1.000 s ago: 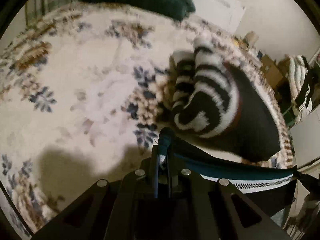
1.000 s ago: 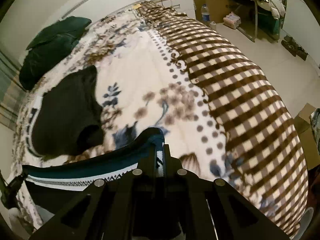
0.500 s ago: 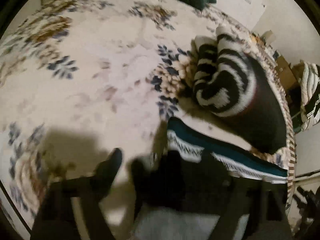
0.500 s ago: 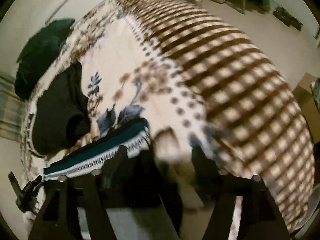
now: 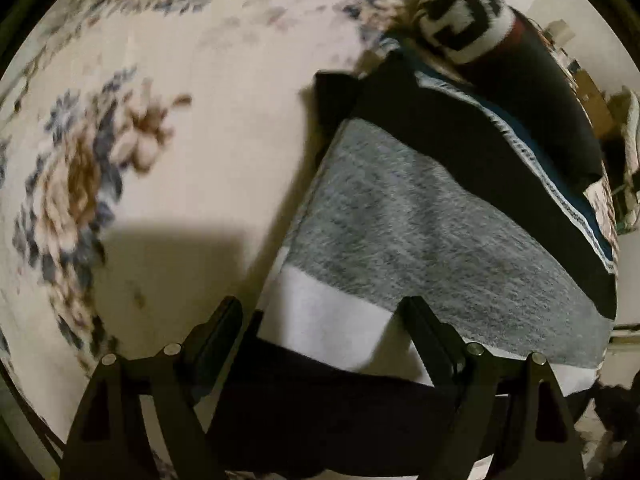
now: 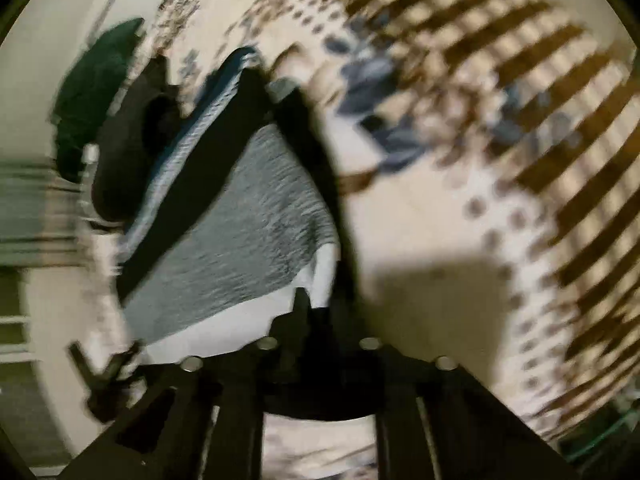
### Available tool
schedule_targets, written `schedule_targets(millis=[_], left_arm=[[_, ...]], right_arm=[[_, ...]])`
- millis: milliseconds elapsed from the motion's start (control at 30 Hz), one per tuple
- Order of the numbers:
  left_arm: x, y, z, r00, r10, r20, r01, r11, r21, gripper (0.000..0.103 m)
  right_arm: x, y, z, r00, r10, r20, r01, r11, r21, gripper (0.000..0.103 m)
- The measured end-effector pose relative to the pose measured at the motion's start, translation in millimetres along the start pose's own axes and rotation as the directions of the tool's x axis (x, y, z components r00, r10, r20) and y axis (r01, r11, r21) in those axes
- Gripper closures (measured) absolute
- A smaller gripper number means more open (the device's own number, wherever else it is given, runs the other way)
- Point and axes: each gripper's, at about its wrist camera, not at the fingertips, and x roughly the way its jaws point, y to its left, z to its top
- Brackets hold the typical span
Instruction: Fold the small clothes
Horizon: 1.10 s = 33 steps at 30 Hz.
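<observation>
A small garment (image 5: 420,220) with black, grey and white bands and a teal patterned waistband lies flat on the floral blanket (image 5: 160,160). My left gripper (image 5: 320,316) stands open over its near left end. The white and black bands lie between the spread fingers (image 5: 224,324), and the pads do not press them. In the blurred right wrist view the same garment (image 6: 240,220) runs away to the upper left. My right gripper (image 6: 306,308) has its fingertips together on the near right corner, where the white band meets the black one.
A black-and-white striped knit piece (image 5: 460,12) and a black garment (image 5: 532,92) lie just past the waistband. A dark green item (image 6: 92,80) sits farther back. The blanket's brown checked border (image 6: 540,100) curves off to the right, with floor beyond the bed edge.
Both grippers let go of the teal waistband and moved down to the garment's near end. The left gripper opened wide. The right gripper opened, then closed again. The garment now lies flat.
</observation>
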Motion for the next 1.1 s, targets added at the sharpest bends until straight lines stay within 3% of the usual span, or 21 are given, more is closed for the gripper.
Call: schedule_targets(millis=[33,133,200,233,267,467,500,567,667,733,767,800,833,867,900,933,967,1000,1033,1067,1100], left_arm=[[-1,0,1,1.000,-0.004,-0.001,0.004,1.000,-0.006,0.020],[-14,-10,2,0.999,0.014,0.033,-0.015,0.999,0.046,0.020],[-24,-20,1,0.998,0.019,0.059,-0.023,0.997,0.075,0.020],[-28,-24,1,0.997,0.017,0.070,-0.023,0.996,0.084,0.020],[-30,-29,0,0.997,0.015,0.079,-0.022,0.996,0.091,0.020],[-31,-42,-6,0.996,0.011,0.090,-0.018,0.997,0.074,0.020],[-32,-42,-6,0.996,0.009,0.091,-0.015,0.997,0.069,0.020],[-33,-41,-8,0.995,0.010,0.097,-0.017,0.997,0.069,0.020],[-30,-36,-7,0.995,0.010,0.095,-0.016,0.997,0.069,0.020],[-31,-34,-9,0.995,0.009,0.096,-0.016,0.998,0.068,0.020],[-32,-34,-9,0.995,0.011,0.098,-0.018,0.997,0.072,0.020],[-34,-34,-11,0.995,0.011,0.100,-0.018,0.997,0.073,0.020],[-35,-34,-12,0.995,0.009,0.101,-0.017,0.997,0.072,0.020],[-36,-33,-13,0.995,0.006,0.103,-0.014,0.997,0.071,0.020],[-35,-33,-12,0.995,0.008,0.102,-0.015,0.997,0.070,0.020],[-35,-33,-12,0.995,0.009,0.100,-0.015,0.997,0.069,0.020],[-34,-32,-12,0.995,0.007,0.096,-0.014,0.998,0.064,0.020],[-34,-32,-12,0.996,0.005,0.094,-0.010,0.998,0.059,0.020],[-35,-32,-12,0.996,0.000,0.093,-0.005,0.999,0.054,0.020],[-37,-32,-12,0.995,-0.001,0.096,-0.004,0.999,0.054,0.020],[-38,-33,-12,0.995,0.000,0.099,-0.005,0.999,0.053,0.020]], right_arm=[[2,-4,2,0.998,-0.056,-0.008,0.056,0.998,0.002,0.096],[1,-8,13,0.999,-0.011,-0.036,0.012,1.000,0.024,0.094],[-13,8,26,1.000,0.016,0.004,-0.016,0.999,-0.035,0.072],[-20,16,34,0.999,0.014,0.039,-0.012,0.998,-0.056,0.044],[-23,20,39,0.998,0.017,0.061,-0.014,0.998,-0.065,0.037],[15,57,93,0.999,0.005,0.052,0.003,0.988,-0.156,0.039],[25,66,98,0.999,-0.020,0.040,0.028,0.980,-0.198,0.043],[42,81,101,0.998,-0.058,0.013,0.060,0.962,-0.266,0.077],[53,95,102,0.997,-0.073,-0.027,0.061,0.944,-0.324,0.085],[47,87,103,0.996,0.037,-0.076,-0.055,0.964,-0.259,0.088],[41,80,105,0.986,0.135,-0.099,-0.153,0.967,-0.202,0.088],[34,70,107,0.952,0.283,-0.117,-0.296,0.948,-0.120,0.089],[27,49,108,0.866,0.487,-0.112,-0.485,0.873,0.042,0.090],[27,49,108,0.866,0.487,-0.112,-0.485,0.873,0.042,0.090],[28,33,109,0.813,0.575,-0.089,-0.561,0.815,0.144,0.090],[32,22,110,0.788,0.611,-0.078,-0.587,0.783,0.206,0.090],[36,11,112,0.797,0.600,-0.073,-0.571,0.787,0.234,0.089],[38,3,116,0.861,0.506,-0.059,-0.484,0.849,0.213,0.087],[38,-1,119,0.916,0.399,-0.048,-0.385,0.906,0.176,0.076],[38,-2,121,0.947,0.319,-0.048,-0.309,0.940,0.140,0.051],[38,-1,123,0.960,0.275,-0.052,-0.267,0.956,0.119,0.044]])
